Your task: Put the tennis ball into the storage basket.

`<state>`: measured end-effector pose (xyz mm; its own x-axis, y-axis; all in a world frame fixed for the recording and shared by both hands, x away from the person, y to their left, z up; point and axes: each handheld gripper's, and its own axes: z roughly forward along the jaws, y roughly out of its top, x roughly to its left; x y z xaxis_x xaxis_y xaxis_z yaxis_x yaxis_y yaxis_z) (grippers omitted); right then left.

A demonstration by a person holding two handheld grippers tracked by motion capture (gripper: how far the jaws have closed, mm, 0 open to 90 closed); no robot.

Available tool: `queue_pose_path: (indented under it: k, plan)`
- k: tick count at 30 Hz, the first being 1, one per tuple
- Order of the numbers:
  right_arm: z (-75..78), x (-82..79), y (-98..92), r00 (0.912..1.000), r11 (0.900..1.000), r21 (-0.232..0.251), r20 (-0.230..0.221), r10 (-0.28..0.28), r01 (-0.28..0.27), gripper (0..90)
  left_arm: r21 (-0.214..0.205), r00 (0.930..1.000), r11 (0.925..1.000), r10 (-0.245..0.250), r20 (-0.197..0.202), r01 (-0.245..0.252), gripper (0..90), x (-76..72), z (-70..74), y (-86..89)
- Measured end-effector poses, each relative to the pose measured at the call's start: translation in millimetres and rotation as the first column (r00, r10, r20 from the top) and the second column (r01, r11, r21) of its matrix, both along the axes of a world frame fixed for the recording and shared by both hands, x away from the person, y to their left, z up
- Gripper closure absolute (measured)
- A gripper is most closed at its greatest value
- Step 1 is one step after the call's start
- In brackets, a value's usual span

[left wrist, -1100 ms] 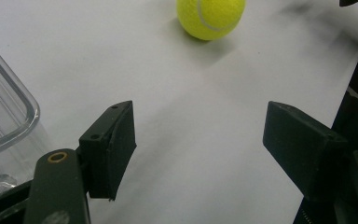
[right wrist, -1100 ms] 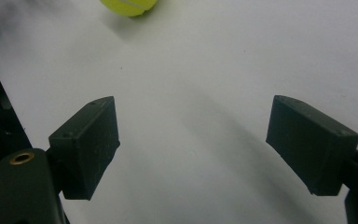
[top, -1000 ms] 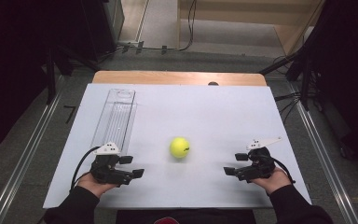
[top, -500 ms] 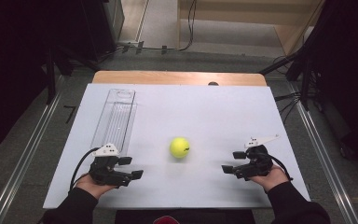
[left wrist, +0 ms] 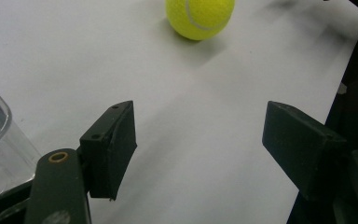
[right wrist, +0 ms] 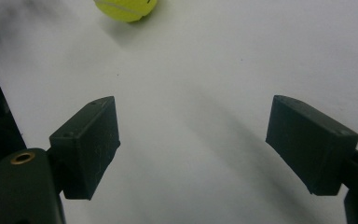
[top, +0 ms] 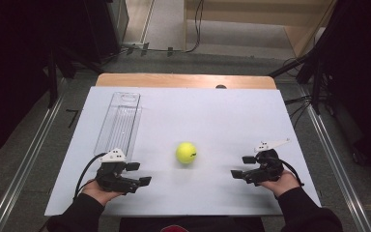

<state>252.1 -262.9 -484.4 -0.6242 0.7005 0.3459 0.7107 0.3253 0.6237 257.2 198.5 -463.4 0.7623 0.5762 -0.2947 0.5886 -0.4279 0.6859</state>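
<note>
Plainly, the tennis ball (top: 186, 152) sits alone on the white desk (top: 212, 111), about midway between its left and right edges and somewhat toward the near edge. It lies ahead of both claws, between them. The left gripper (top: 142, 173) points at it from the near left corner and the right gripper (top: 239, 166) from the near right. Neither looks clearly nearer, though from above the left may be slightly closer.

Both claws are spread wide with nothing between their black, flat-faced blocky pads. Being round, the ball has no long axis to line up with. Its yellow felt is fuzzy with a pale curved seam, and it would likely roll on the smooth matte sheet. A clear ribbed plastic tray (top: 121, 121), long and narrow, runs along the left edge.
</note>
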Motion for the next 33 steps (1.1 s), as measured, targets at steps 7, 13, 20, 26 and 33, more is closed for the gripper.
queue_pose_path:
  k: [7,13,20,26,33]
  plan:
    - [-1.9,-0.4,0.4,1.0000,1.0000,-0.003,0.000,-0.003,0.003,15.1,0.000,0.9997,0.9997,0.023,0.002,-0.023,26.1,5.3,-1.3,-0.6]
    - [-3.3,-1.0,0.4,1.0000,0.9999,-0.003,0.000,-0.010,0.010,15.1,0.016,0.9991,0.9993,0.033,0.026,-0.033,26.1,4.2,0.6,-0.5]
    - [-2.7,-1.3,1.5,0.9998,0.9999,-0.006,0.014,-0.015,0.016,15.1,0.019,0.9983,0.9986,0.048,0.032,-0.049,26.1,4.6,1.6,0.5]
    - [-1.0,-4.3,0.4,0.9994,0.9997,-0.008,0.025,-0.023,0.023,15.1,0.016,0.9984,0.9989,0.043,0.035,-0.044,26.0,4.6,1.9,-0.8]
    - [3.9,2.1,9.3,0.9994,1.0000,-0.001,0.032,-0.007,0.007,15.1,0.010,0.9982,0.9983,0.057,0.016,-0.057,26.0,3.5,-2.4,6.0]
